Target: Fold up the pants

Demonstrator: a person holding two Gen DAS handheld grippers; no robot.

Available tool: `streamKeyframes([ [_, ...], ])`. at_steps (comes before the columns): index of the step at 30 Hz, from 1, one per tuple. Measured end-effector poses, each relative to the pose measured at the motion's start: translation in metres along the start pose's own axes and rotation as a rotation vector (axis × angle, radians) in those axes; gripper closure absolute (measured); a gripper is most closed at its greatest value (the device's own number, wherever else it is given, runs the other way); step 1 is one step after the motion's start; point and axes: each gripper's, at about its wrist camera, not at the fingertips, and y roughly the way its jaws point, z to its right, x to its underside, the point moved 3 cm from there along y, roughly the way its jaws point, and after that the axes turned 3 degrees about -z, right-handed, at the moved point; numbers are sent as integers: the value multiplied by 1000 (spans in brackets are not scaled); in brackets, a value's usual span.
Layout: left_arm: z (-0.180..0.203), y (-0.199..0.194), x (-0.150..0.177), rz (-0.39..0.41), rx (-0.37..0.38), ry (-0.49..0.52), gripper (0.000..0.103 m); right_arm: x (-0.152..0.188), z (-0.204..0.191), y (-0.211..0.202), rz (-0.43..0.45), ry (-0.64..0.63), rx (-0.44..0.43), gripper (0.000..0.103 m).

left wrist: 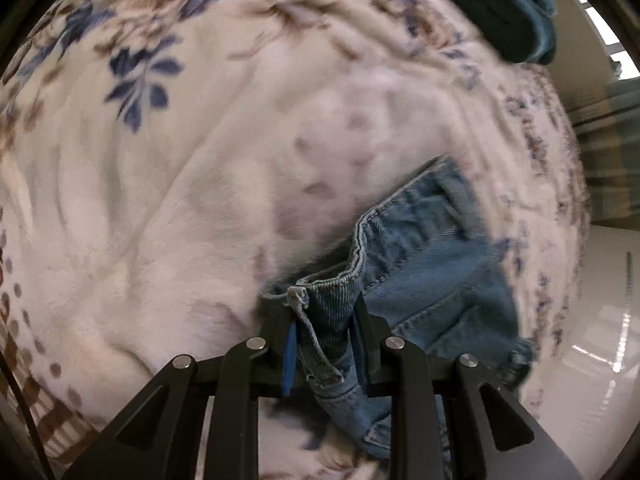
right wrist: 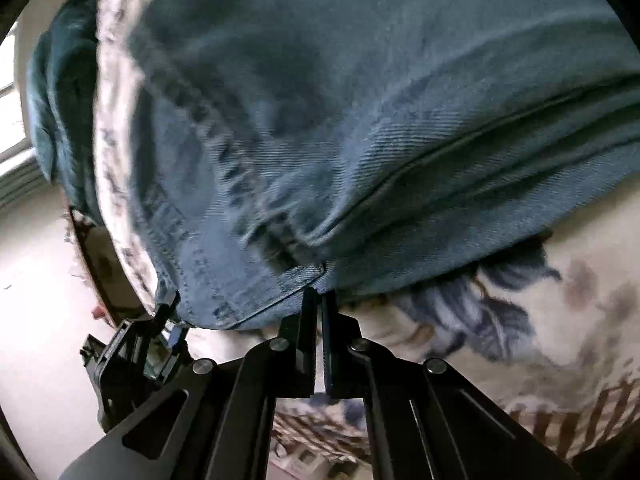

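The pants are blue denim jeans [left wrist: 416, 264] lying on a white floral blanket [left wrist: 168, 208]. My left gripper [left wrist: 320, 312] is shut on a bunched hem edge of the jeans, which trails off to the right. In the right wrist view the jeans [right wrist: 360, 120] fill the upper frame, folded over with a long seam showing. My right gripper [right wrist: 319, 296] is shut on the jeans' lower edge. The left gripper [right wrist: 168, 320] shows at the lower left of that view, holding the same edge further left.
A dark teal cloth [left wrist: 516, 4] lies at the far edge of the blanket and also shows in the right wrist view [right wrist: 60, 92]. A glossy white floor [left wrist: 600, 340] lies beyond the bed's right side. A window [right wrist: 12, 120] is at the left.
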Motion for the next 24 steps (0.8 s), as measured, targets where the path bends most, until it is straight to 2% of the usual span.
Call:
streamKeyframes([
  [3,-6,5,-3,-10,40,-36,70,-9,4,13,-68,-16,27,99],
  [4,-6,2,-3,-13,60,-44,67,-10,2,14,-80,-19,19,92],
  [5,-6,-4,-2,-15,74,-52,64,-9,1,9,-88,-27,20,84],
  [6,-6,-10,1,-16,77,-60,55,-6,3,1,-80,-39,28,61],
  [7,-9,-16,5,-18,96,-75,43,-2,9,-8,-63,-47,28,51],
  [8,-11,-21,11,-23,127,-94,39,2,16,-22,-28,-46,25,43],
  [9,-13,-25,18,-30,141,-109,34,5,25,-36,11,-35,27,43],
  [13,-14,-20,42,-77,178,-158,34,3,65,-77,134,83,21,43],
  [17,5,0,54,-130,207,-167,34,-12,94,-93,187,193,-87,46],
  [19,16,5,55,-127,190,-134,34,-19,95,-100,218,189,-104,51],
  [21,24,15,55,-124,151,-93,34,-30,92,-98,212,175,-72,52],
  [22,24,21,54,-121,131,-85,34,-38,98,-102,210,183,-55,58],
  [23,22,27,54,-118,96,-78,34,-42,103,-100,207,199,8,78],
  [24,16,32,52,-114,79,-85,34,-45,115,-103,192,216,63,90],
])
